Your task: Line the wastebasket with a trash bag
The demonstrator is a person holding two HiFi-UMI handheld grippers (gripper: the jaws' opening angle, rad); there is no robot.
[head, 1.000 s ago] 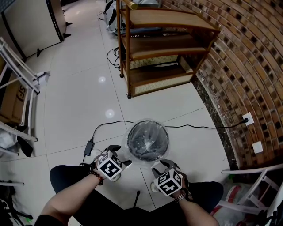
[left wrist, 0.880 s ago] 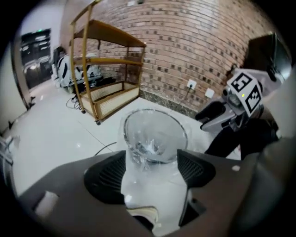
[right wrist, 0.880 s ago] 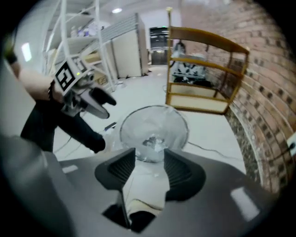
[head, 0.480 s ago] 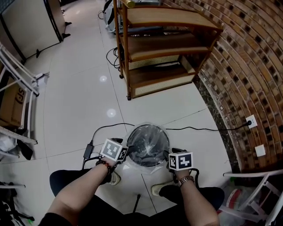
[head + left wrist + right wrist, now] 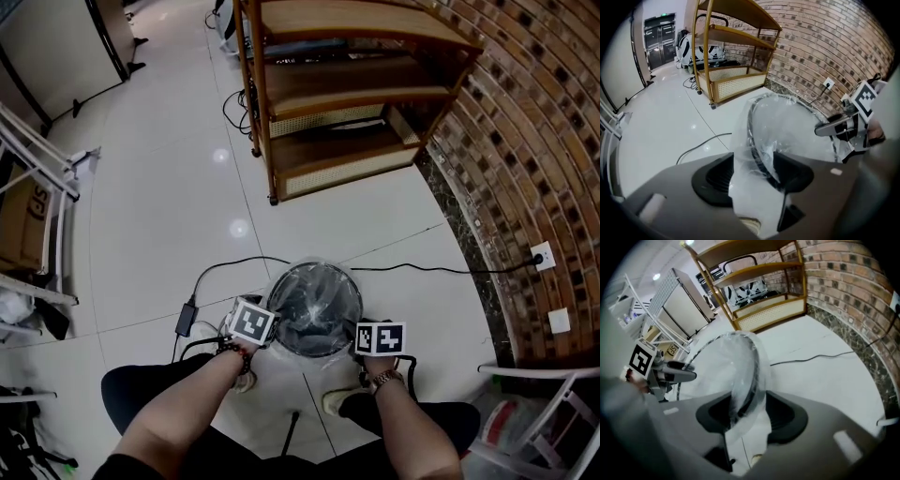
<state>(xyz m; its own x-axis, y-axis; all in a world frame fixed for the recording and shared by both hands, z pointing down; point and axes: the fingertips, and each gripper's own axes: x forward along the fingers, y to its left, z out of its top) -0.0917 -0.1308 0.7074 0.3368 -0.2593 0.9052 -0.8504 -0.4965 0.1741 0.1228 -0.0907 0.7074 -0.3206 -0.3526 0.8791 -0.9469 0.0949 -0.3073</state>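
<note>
Head view: the round, dark wastebasket (image 5: 315,267) stands on glossy white floor tiles (image 5: 169,216) and holds a clear, crinkled trash bag (image 5: 311,314). The left gripper (image 5: 265,330) and right gripper (image 5: 366,342) sit at opposite rim edges. Left gripper view: the jaws, just closing, stand apart astride the film-covered rim. Right gripper view: the jaws stand apart, likewise astride film and rim.

A: What was around?
B: Wooden shelf (image 5: 347,94) stood beside the brick wall (image 5: 534,141). Black cable (image 5: 422,270) ran over the tiled floor (image 5: 169,216) to a wall socket (image 5: 542,255).
A: Left side?
B: Power adapter (image 5: 185,319) on the floor, cardboard box (image 5: 19,211) at the edge.
</note>
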